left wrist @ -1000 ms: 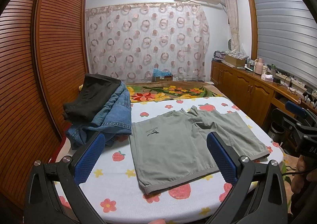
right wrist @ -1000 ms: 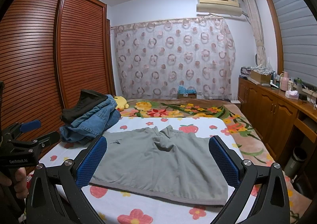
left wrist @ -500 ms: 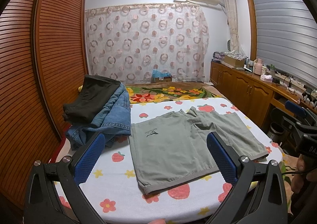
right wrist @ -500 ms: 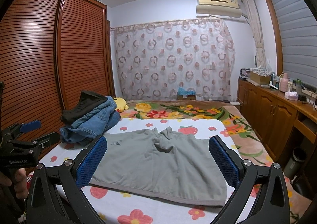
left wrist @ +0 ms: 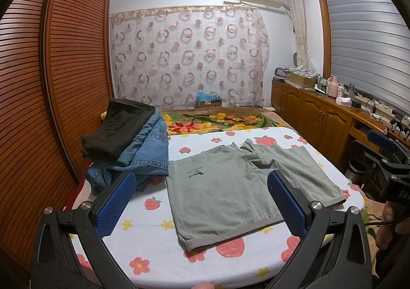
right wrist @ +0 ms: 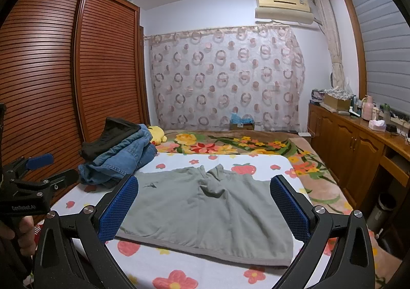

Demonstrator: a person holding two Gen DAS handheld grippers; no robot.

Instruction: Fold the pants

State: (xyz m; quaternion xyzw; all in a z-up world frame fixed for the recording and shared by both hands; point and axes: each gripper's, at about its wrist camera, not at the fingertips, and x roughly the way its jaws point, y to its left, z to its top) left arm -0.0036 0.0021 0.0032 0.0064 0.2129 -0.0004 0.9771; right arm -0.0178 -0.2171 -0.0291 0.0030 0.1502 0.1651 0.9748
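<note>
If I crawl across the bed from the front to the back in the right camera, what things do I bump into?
Grey-green shorts → flowery blanket → cardboard box with blue stuff → circle-patterned curtain.

The pants (left wrist: 230, 186) are plain grey-green with a small dark print near their left edge. They lie on a white sheet (left wrist: 143, 237) patterned with red strawberries and red and yellow flowers. At the sheet's left edge sit blue denim (left wrist: 143, 158) and a black garment (left wrist: 115, 127). Beyond is a brown blanket (left wrist: 217, 120) with red and yellow flowers. The gripper pads (left wrist: 115, 204) are blue.
</note>
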